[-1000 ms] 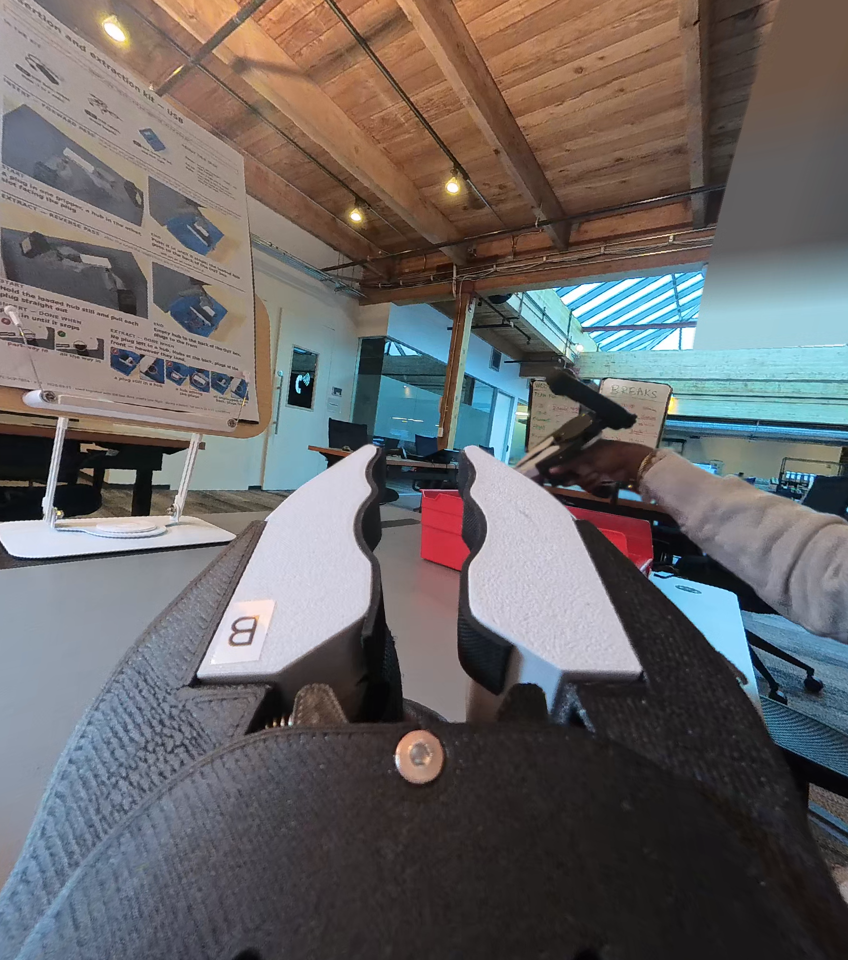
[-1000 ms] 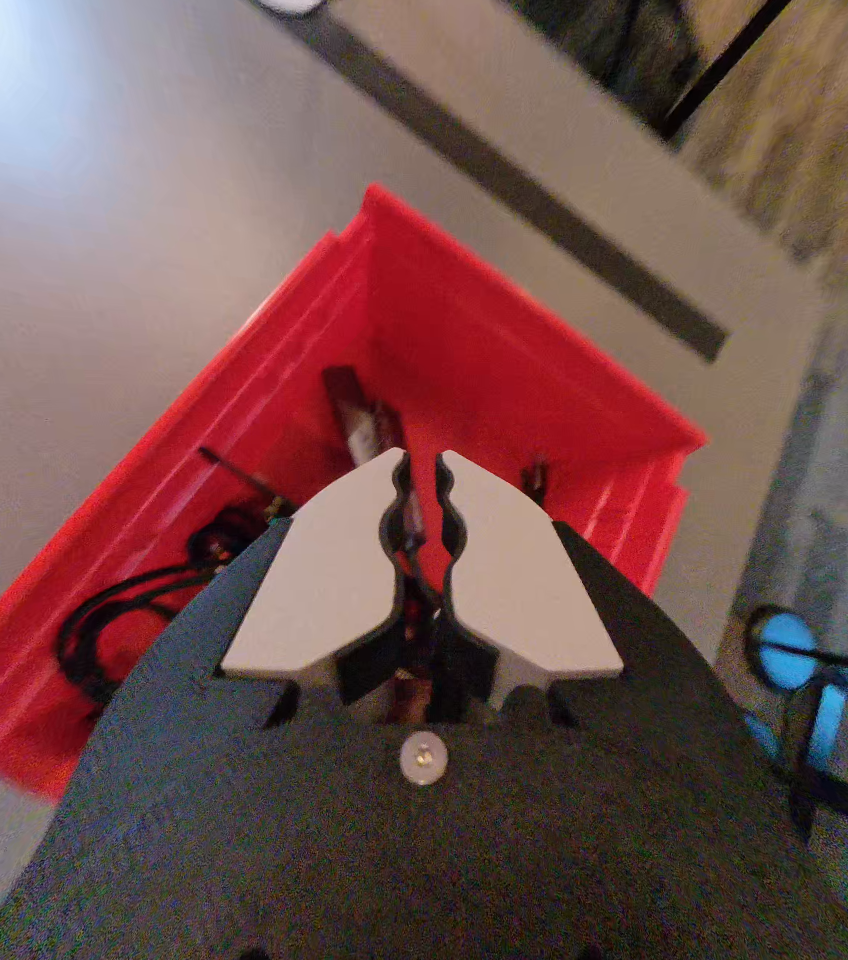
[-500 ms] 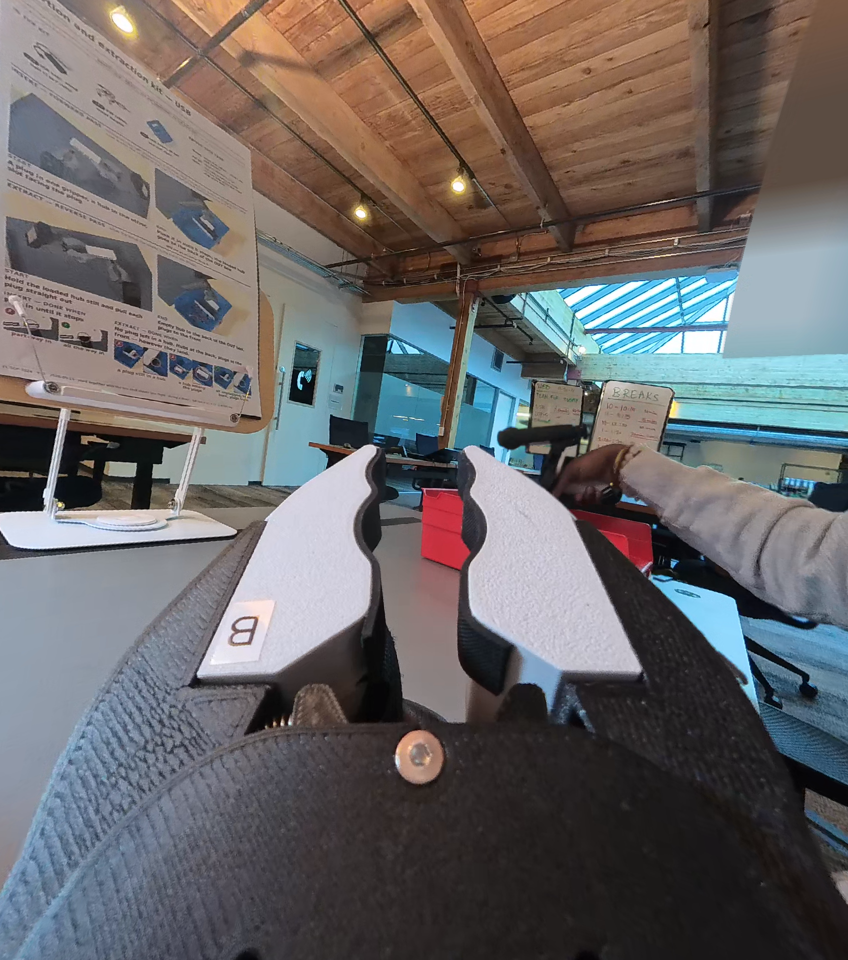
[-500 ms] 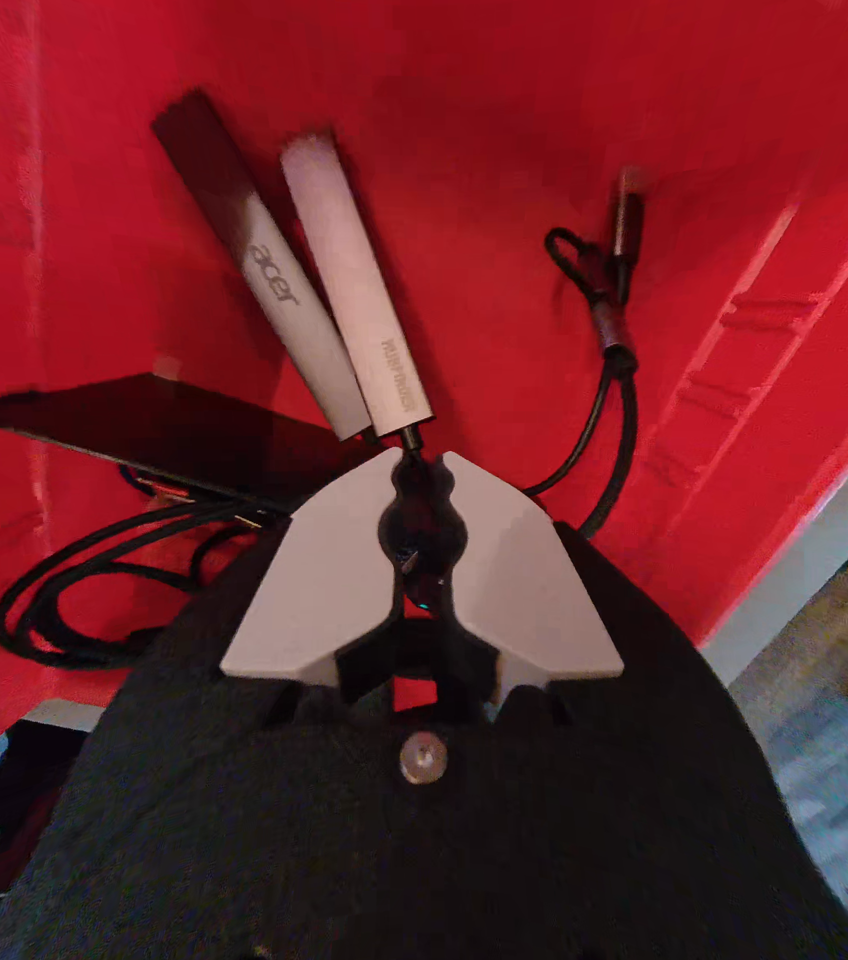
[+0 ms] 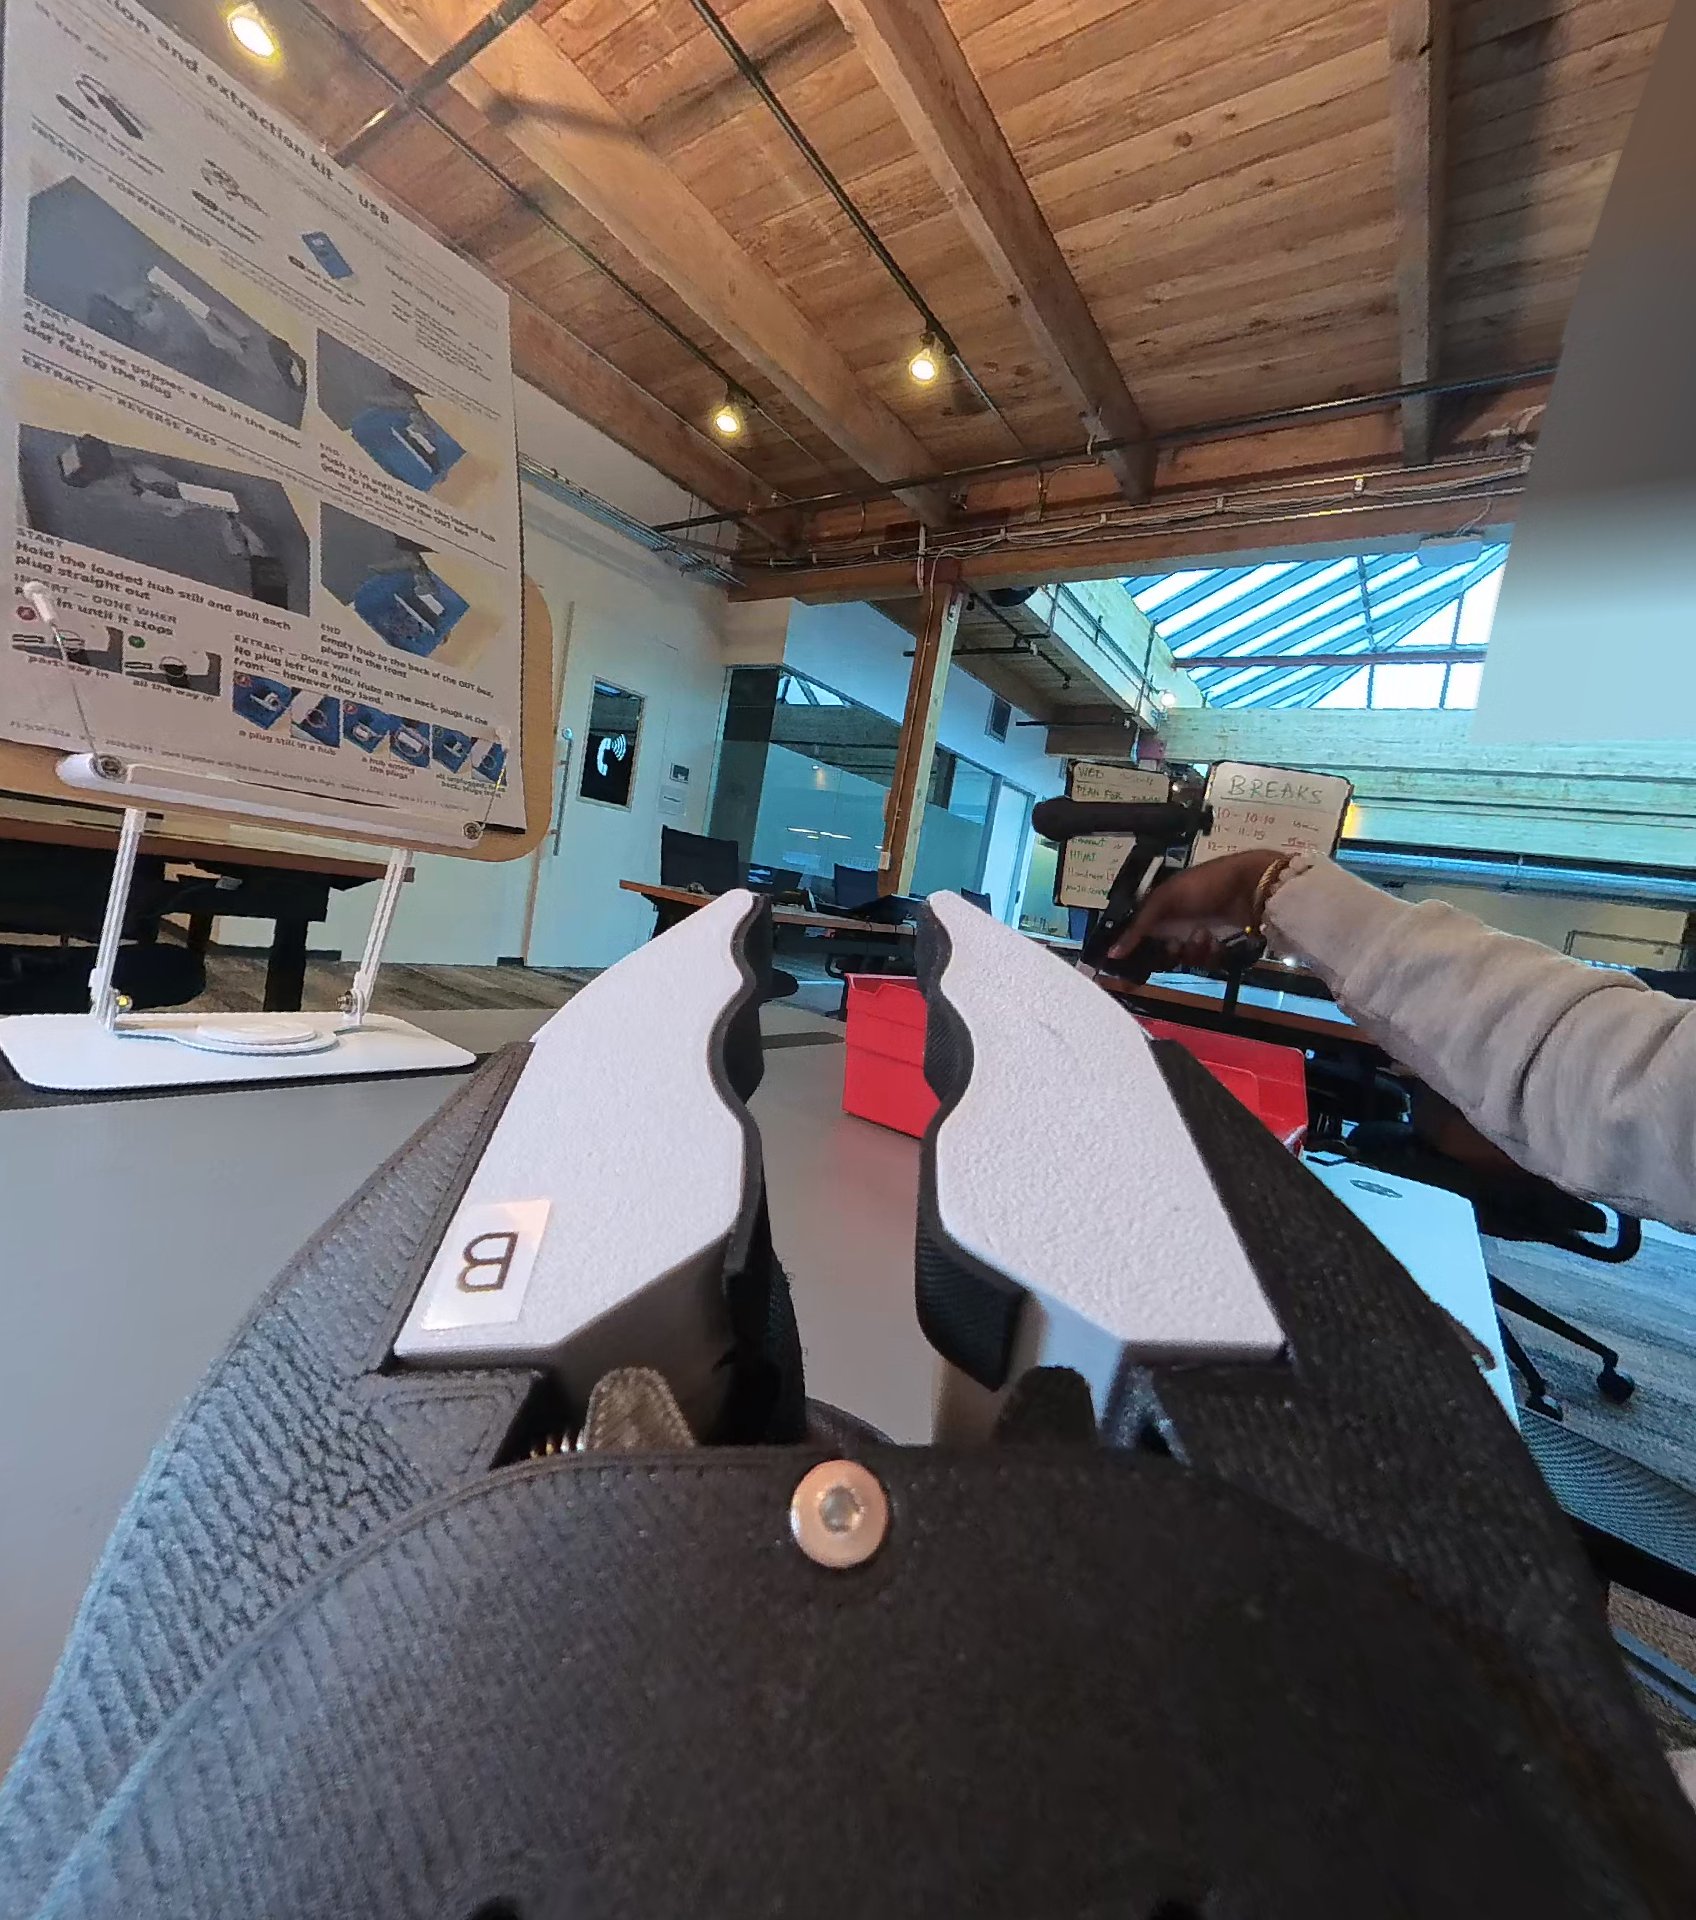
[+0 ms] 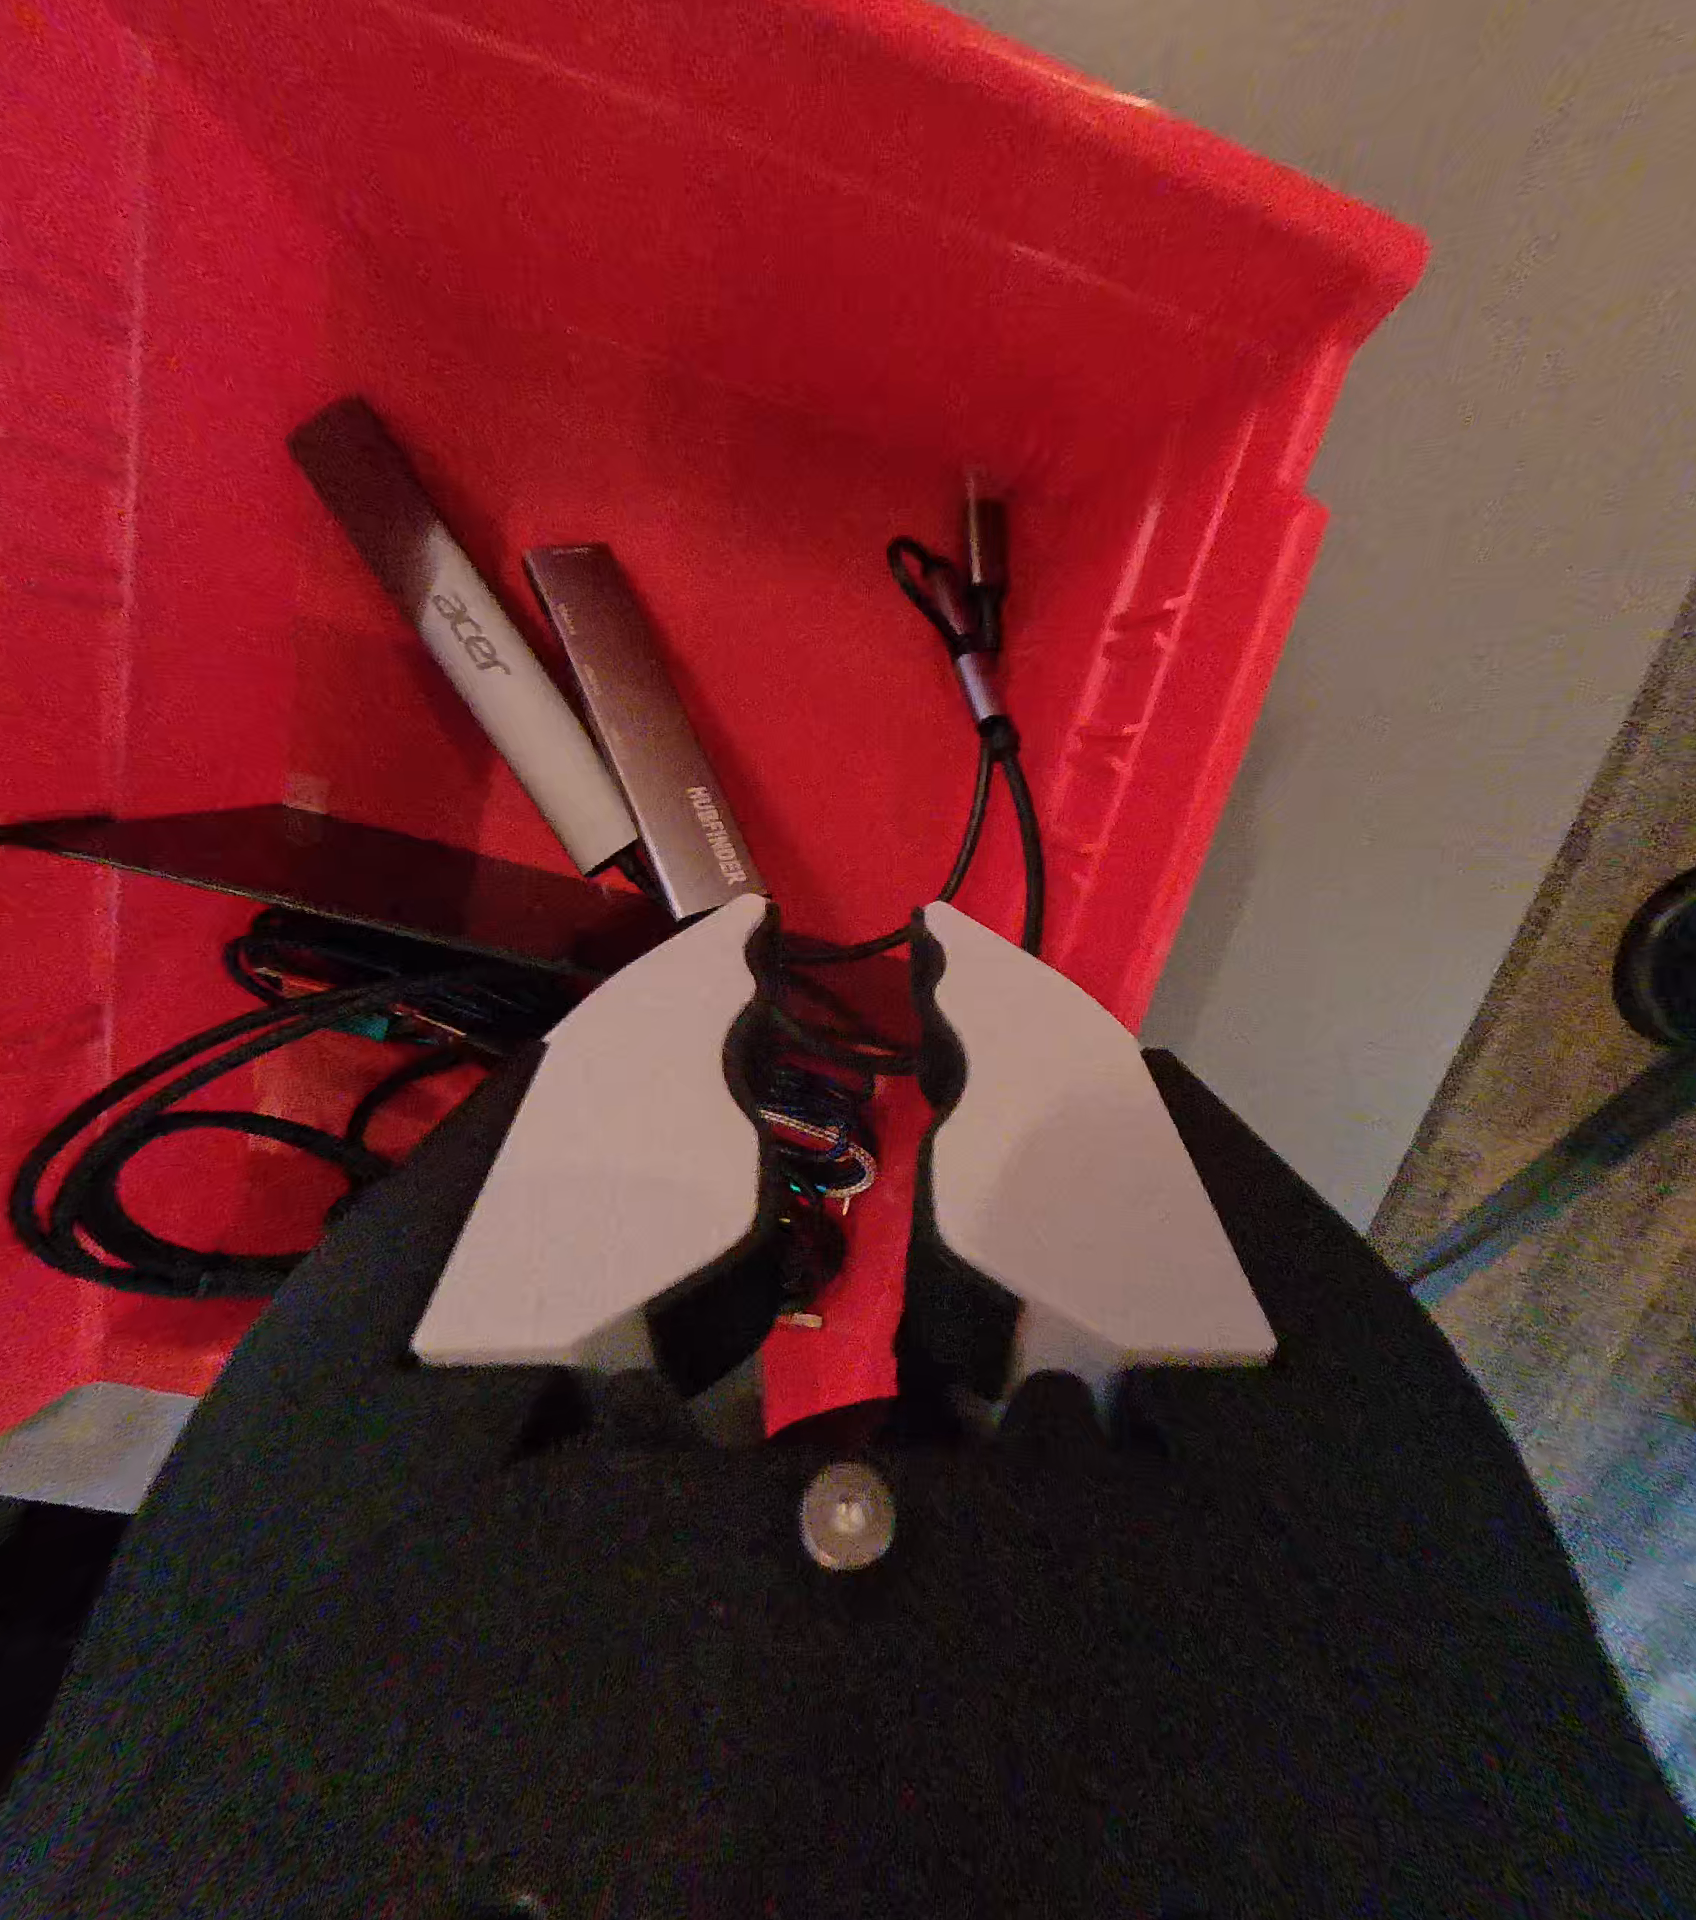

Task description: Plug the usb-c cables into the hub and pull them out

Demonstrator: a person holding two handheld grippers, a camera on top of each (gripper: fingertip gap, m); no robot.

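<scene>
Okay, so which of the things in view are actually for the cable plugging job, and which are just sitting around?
For the job:
- two slim hubs in the red bin
- black cables
- right gripper, open above them
- left gripper, open, empty

Just around:
- instruction sheet on stand
- flat black slab
- whiteboards

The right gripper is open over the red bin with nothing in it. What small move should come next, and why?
Probably lower the right gripper a little and shut it on the darker hub. Its jaws stand open and empty above the red bin, and that hub's near end lies just beyond the left fingertip. The left gripper waits open over the table.
</scene>
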